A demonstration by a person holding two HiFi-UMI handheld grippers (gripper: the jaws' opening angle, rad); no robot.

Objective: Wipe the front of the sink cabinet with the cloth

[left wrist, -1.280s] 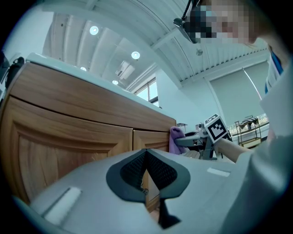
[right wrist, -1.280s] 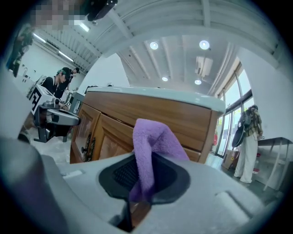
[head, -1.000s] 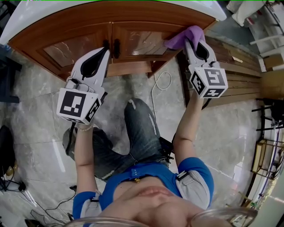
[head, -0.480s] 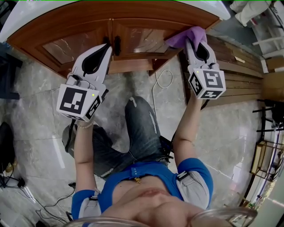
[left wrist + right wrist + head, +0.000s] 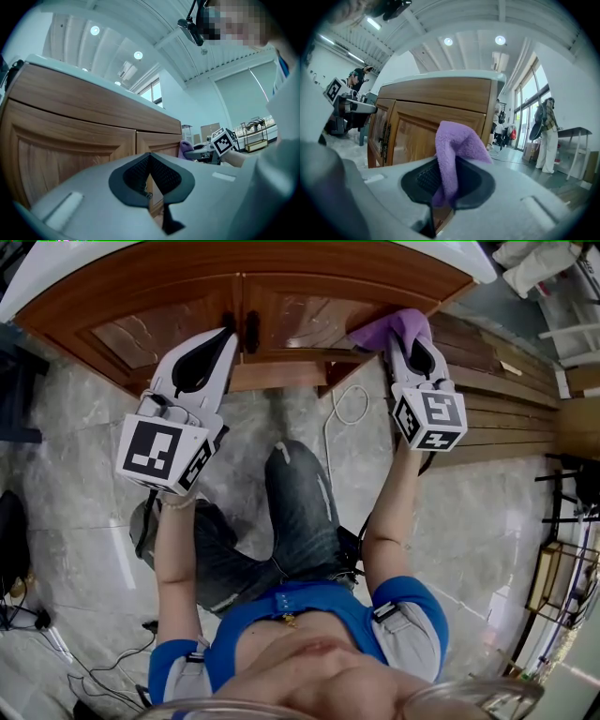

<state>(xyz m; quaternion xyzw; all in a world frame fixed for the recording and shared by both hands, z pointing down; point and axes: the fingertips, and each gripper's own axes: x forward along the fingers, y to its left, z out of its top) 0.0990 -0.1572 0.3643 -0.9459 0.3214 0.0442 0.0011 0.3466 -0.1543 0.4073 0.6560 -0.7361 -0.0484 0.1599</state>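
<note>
Right hand-held gripper (image 5: 406, 337) with purple cloth (image 5: 378, 331) at cabinet front (image 5: 300, 320).

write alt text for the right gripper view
The right gripper is shut on a purple cloth, held up before the right-hand door of the wooden sink cabinet. The left gripper shows at far left, near the doors' dark handles, and people stand by tall windows at right.

cloth (image 5: 457, 145) purple | cabinet (image 5: 309, 322) brown wood grain | floor (image 5: 75, 512) grey marble
</note>
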